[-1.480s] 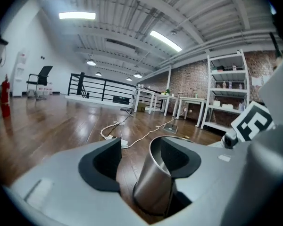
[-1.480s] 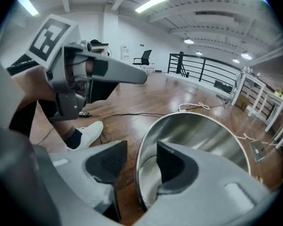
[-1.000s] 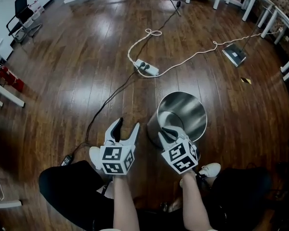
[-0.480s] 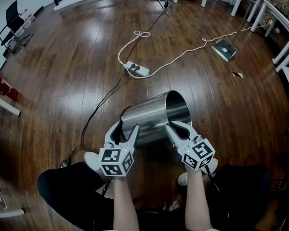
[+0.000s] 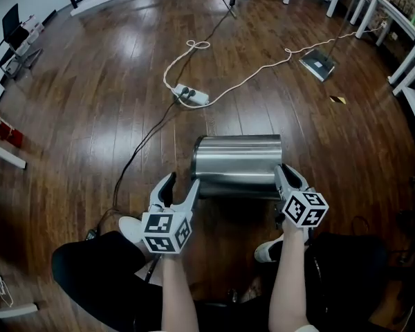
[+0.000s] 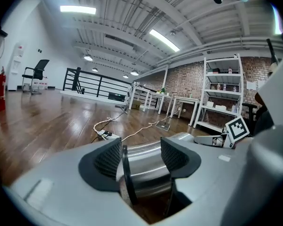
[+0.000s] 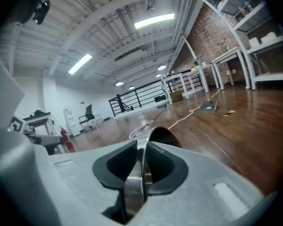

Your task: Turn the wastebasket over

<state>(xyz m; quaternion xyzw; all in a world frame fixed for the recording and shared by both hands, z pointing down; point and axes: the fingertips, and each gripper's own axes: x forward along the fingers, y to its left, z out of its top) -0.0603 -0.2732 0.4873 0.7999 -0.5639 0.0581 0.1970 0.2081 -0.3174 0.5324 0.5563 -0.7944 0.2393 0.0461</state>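
Note:
The shiny steel wastebasket (image 5: 238, 161) hangs level on its side above the wood floor, base to the left and mouth to the right. My right gripper (image 5: 290, 179) pinches the mouth rim (image 7: 142, 173). The thin steel wall stands between its pads, and its jaws are opening slightly. My left gripper (image 5: 176, 187) is open at the basket's base end. In the left gripper view the black base ring (image 6: 127, 178) sits between the jaws of the left gripper (image 6: 140, 157), and neither pad visibly presses on it.
A white power strip (image 5: 187, 95) with a white cable (image 5: 263, 75) and a black cable (image 5: 142, 154) lies on the floor beyond the basket. A flat grey device (image 5: 318, 64) is far right. White table legs (image 5: 408, 68) line the right edge. My shoes (image 5: 128, 227) are just below the grippers.
The wastebasket has tipped from upright, mouth up, to lying level on its side. My right gripper swung right and rolled with the rim. The left gripper hardly moved.

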